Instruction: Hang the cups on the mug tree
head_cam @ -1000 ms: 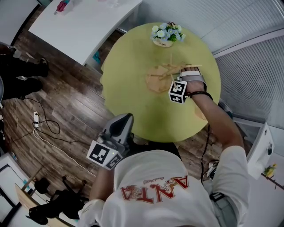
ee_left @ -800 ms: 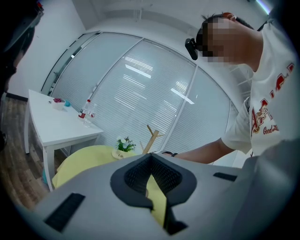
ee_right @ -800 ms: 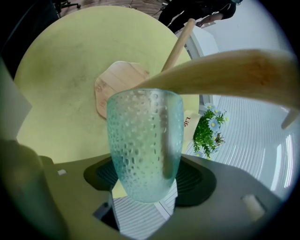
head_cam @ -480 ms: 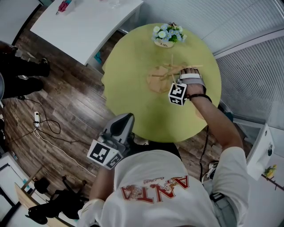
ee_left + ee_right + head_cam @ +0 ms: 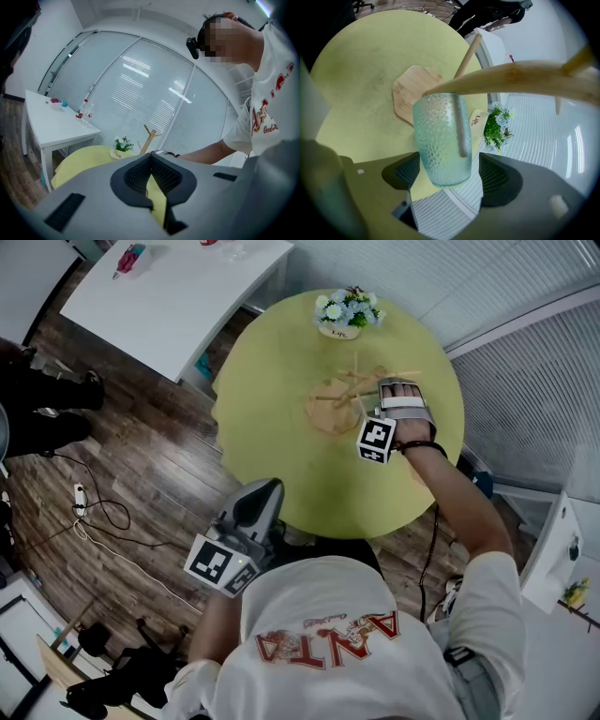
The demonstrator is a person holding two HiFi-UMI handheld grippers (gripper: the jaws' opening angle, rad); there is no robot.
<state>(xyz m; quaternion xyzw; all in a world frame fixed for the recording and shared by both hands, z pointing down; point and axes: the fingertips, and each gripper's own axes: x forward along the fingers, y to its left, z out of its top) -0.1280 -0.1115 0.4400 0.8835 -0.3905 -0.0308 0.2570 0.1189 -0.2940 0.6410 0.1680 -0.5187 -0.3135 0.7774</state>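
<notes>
A pale green dimpled glass cup (image 5: 440,140) hangs by its handle on a wooden branch (image 5: 511,79) of the mug tree (image 5: 352,395). The tree's round base (image 5: 410,96) rests on the yellow table (image 5: 272,409). My right gripper (image 5: 450,173) sits around the cup's lower end. Its jaws have just been opening, and a gap shows at the right pad (image 5: 499,176). In the head view the hand covers that gripper (image 5: 389,390). My left gripper (image 5: 262,498) hangs off the table by the person's body, its jaws (image 5: 152,180) together and empty.
A small pot of flowers (image 5: 345,315) stands at the far edge of the table, just behind the tree. A white rectangular table (image 5: 169,296) is at the upper left. Blinds and window frames close off the right side. Cables lie on the wooden floor (image 5: 94,512).
In the head view the right hand stays at the mug tree and the left gripper stays low by the body; only the camera shifts slightly.
</notes>
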